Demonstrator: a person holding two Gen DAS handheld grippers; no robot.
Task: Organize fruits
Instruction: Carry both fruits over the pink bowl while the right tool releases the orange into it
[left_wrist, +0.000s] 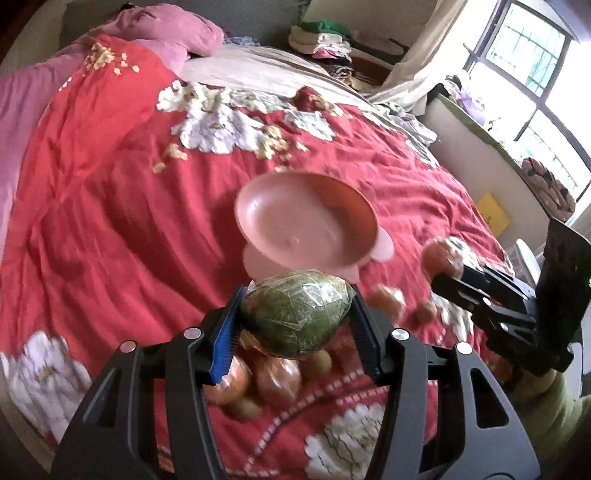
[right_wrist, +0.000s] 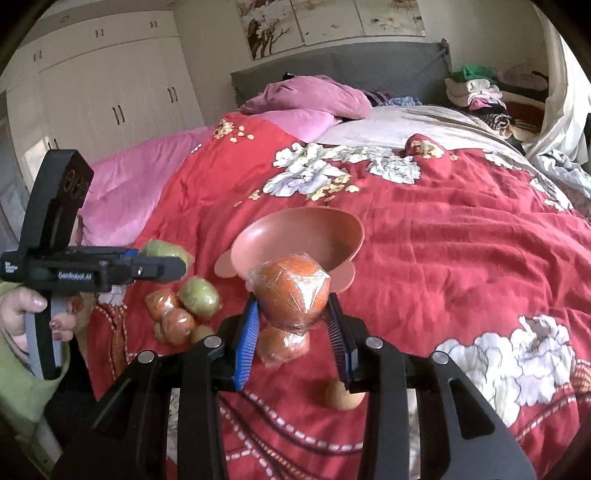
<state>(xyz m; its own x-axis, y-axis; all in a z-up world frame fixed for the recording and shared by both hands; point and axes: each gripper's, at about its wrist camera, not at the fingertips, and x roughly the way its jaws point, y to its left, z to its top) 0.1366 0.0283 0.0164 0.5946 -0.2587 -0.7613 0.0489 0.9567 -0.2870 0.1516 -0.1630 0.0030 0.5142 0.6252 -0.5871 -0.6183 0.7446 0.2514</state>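
Observation:
My left gripper (left_wrist: 295, 314) is shut on a green fruit (left_wrist: 295, 317) wrapped in clear film, held above the red bedspread just short of the pink bowl (left_wrist: 306, 225). In the right wrist view my right gripper (right_wrist: 293, 314) is shut on a film-wrapped orange (right_wrist: 291, 295), in front of the same bowl (right_wrist: 299, 236), which holds nothing. The left gripper (right_wrist: 162, 266) shows there at the left with its green fruit (right_wrist: 162, 251). The right gripper (left_wrist: 443, 280) with the orange (left_wrist: 441, 258) appears at the right of the left wrist view. Loose oranges (left_wrist: 277, 380) and small brown fruits lie under the left gripper.
On the bedspread lie a green fruit (right_wrist: 199, 299), wrapped oranges (right_wrist: 177, 325), another orange (right_wrist: 284, 347) and a small brown fruit (right_wrist: 341, 395). Pink pillows (right_wrist: 306, 98) and a clothes pile (right_wrist: 476, 92) sit at the bed's head. A hand in a green sleeve (right_wrist: 22, 369) holds the left gripper.

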